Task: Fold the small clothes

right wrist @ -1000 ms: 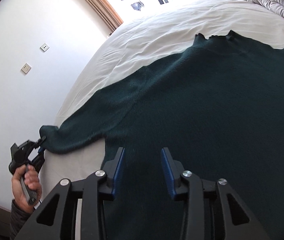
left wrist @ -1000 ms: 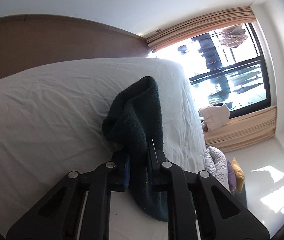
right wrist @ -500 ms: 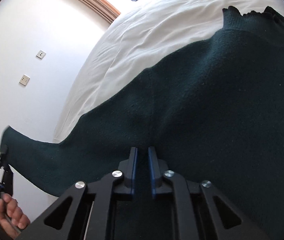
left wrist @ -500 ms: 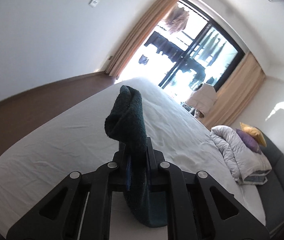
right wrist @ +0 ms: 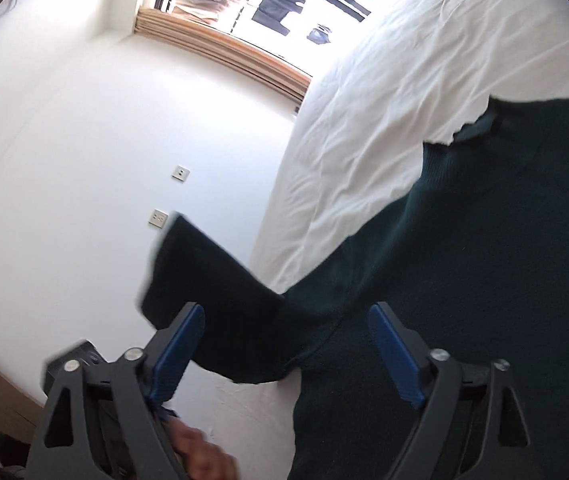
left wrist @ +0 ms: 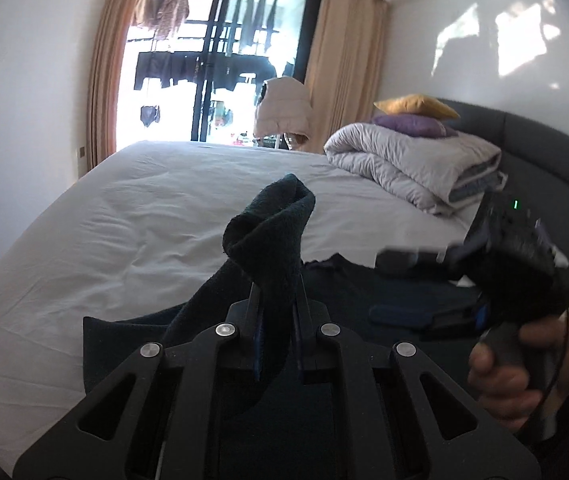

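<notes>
A dark green knit sweater (right wrist: pixel 484 260) lies spread on the white bed (right wrist: pixel 384 100). My left gripper (left wrist: pixel 275 300) is shut on the sweater's sleeve end (left wrist: pixel 272 236), which bunches up above the fingers and is carried over the sweater body (left wrist: pixel 344 420). In the right wrist view the lifted sleeve (right wrist: pixel 212 300) hangs across the lower left. My right gripper (right wrist: pixel 288 344) is open, its blue pads (right wrist: pixel 176 352) wide apart just above the sweater near the armpit seam. It also shows in the left wrist view (left wrist: pixel 516 276), held in a hand at the right.
A folded grey duvet (left wrist: pixel 416 164) with purple and yellow pillows sits at the bed's head by a dark headboard (left wrist: pixel 544 148). A balcony door with curtains (left wrist: pixel 220 60) lies beyond the bed. A white wall with sockets (right wrist: pixel 160 216) runs along the bed's side.
My left gripper has swung the sleeve up from the bed's edge and over towards the sweater body. My right gripper shut half a second ago and has opened wide since.
</notes>
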The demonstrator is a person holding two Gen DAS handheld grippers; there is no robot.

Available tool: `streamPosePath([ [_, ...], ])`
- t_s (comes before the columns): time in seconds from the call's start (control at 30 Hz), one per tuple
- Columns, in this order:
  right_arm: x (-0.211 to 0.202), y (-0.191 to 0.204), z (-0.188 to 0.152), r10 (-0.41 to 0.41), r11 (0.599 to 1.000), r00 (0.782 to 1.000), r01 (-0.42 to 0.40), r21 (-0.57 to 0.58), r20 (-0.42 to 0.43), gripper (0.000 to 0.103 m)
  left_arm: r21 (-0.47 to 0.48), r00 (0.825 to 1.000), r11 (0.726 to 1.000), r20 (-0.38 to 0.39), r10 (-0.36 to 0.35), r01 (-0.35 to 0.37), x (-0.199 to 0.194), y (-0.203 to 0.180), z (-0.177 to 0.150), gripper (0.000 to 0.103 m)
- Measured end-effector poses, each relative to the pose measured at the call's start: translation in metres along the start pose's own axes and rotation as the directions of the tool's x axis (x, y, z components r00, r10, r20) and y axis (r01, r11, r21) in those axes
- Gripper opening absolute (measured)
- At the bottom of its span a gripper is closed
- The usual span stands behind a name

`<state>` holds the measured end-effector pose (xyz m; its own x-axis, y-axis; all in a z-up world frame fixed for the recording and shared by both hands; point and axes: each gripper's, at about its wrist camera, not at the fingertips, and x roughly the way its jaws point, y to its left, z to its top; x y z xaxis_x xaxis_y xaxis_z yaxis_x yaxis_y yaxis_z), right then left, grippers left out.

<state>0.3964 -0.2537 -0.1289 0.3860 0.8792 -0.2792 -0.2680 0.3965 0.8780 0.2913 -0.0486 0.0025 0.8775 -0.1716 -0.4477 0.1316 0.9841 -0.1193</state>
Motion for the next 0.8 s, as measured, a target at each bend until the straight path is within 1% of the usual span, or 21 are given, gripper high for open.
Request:
streamPosePath([
  [0.07,-0.010,-0.004,0.007,-0.003,1.000,1.000,0.003,0.000,-0.005,0.096,0.113,0.999,0.993,-0.008,0.045,-0.044,0.006,-0.025,-0.034,0.009],
  [0.1,-0.010,-0.008,0.010,-0.009,1.000,1.000,0.009,0.004,-0.010,0.096,0.164,0.998,0.984,-0.008,0.066,-0.064,0.011,-0.037,-0.042,0.009],
  [0.13,-0.009,-0.010,0.012,-0.009,1.000,1.000,0.009,0.012,-0.020,0.096,0.223,0.995,0.971,-0.010,0.096,-0.091,0.019,-0.050,-0.054,0.010],
  [0.17,-0.008,-0.017,0.013,-0.003,1.000,0.999,0.004,0.030,-0.040,0.096,0.287,0.992,0.951,-0.009,0.126,-0.118,0.027,-0.065,-0.067,0.010],
  [0.2,-0.006,-0.022,0.014,0.004,0.999,0.998,-0.001,0.044,-0.059,0.096,0.358,0.987,0.922,-0.001,0.159,-0.148,0.036,-0.078,-0.079,0.010],
  [0.23,-0.005,-0.028,0.014,0.004,0.998,0.997,0.001,0.056,-0.078,0.096,0.402,0.984,0.900,0.008,0.180,-0.168,0.041,-0.091,-0.093,0.010],
  [0.3,0.003,-0.037,0.009,0.001,0.997,0.995,0.007,0.074,-0.104,0.096,0.516,0.974,0.831,0.037,0.221,-0.209,0.049,-0.104,-0.114,0.010],
  [0.33,0.008,-0.042,0.008,0.001,0.996,0.993,0.008,0.084,-0.116,0.096,0.552,0.972,0.805,0.044,0.233,-0.218,0.053,-0.109,-0.123,0.010],
  [0.37,0.010,-0.048,0.006,-0.007,0.995,0.992,0.020,0.096,-0.128,0.095,0.594,0.968,0.771,0.050,0.246,-0.227,0.061,-0.116,-0.133,0.010],
  [0.4,0.013,-0.052,0.004,-0.017,0.994,0.991,0.031,0.101,-0.134,0.093,0.622,0.967,0.750,0.050,0.250,-0.226,0.068,-0.119,-0.143,0.010],
  [0.43,0.014,-0.054,0.004,-0.024,0.994,0.990,0.038,0.100,-0.139,0.089,0.641,0.967,0.734,0.048,0.252,-0.223,0.075,-0.122,-0.151,0.010],
  [0.47,0.018,-0.055,0.005,-0.041,0.994,0.987,0.056,0.092,-0.153,0.081,0.658,0.965,0.720,0.047,0.256,-0.223,0.081,-0.124,-0.158,0.010],
  [0.5,0.021,-0.056,0.005,-0.055,0.994,0.985,0.069,0.083,-0.164,0.071,0.672,0.964,0.707,0.043,0.261,-0.221,0.088,-0.126,-0.165,0.010],
  [0.53,0.024,-0.056,0.005,-0.072,0.994,0.981,0.086,0.068,-0.180,0.060,0.675,0.964,0.705,0.039,0.263,-0.219,0.093,-0.123,-0.171,0.010],
  [0.57,0.028,-0.056,0.004,-0.092,0.994,0.975,0.103,0.047,-0.203,0.054,0.676,0.963,0.703,0.036,0.268,-0.221,0.097,-0.121,-0.171,0.010],
  [0.63,0.029,-0.055,0.004,-0.120,0.992,0.967,0.126,0.014,-0.226,0.039,0.671,0.960,0.707,0.028,0.278,-0.224,0.107,-0.109,-0.178,0.010],
  [0.67,0.026,-0.055,0.003,-0.139,0.990,0.964,0.141,-0.005,-0.227,0.035,0.669,0.959,0.708,0.027,0.282,-0.227,0.112,-0.104,-0.180,0.010],
  [0.73,0.022,-0.056,0.006,-0.164,0.986,0.962,0.163,-0.021,-0.218,0.011,0.671,0.959,0.706,0.029,0.283,-0.229,0.116,-0.097,-0.184,0.010],
  [0.8,0.024,-0.055,0.011,-0.205,0.979,0.958,0.201,-0.043,-0.199,0.009,0.676,0.955,0.696,0.038,0.293,-0.240,0.118,-0.095,-0.187,0.011],
])
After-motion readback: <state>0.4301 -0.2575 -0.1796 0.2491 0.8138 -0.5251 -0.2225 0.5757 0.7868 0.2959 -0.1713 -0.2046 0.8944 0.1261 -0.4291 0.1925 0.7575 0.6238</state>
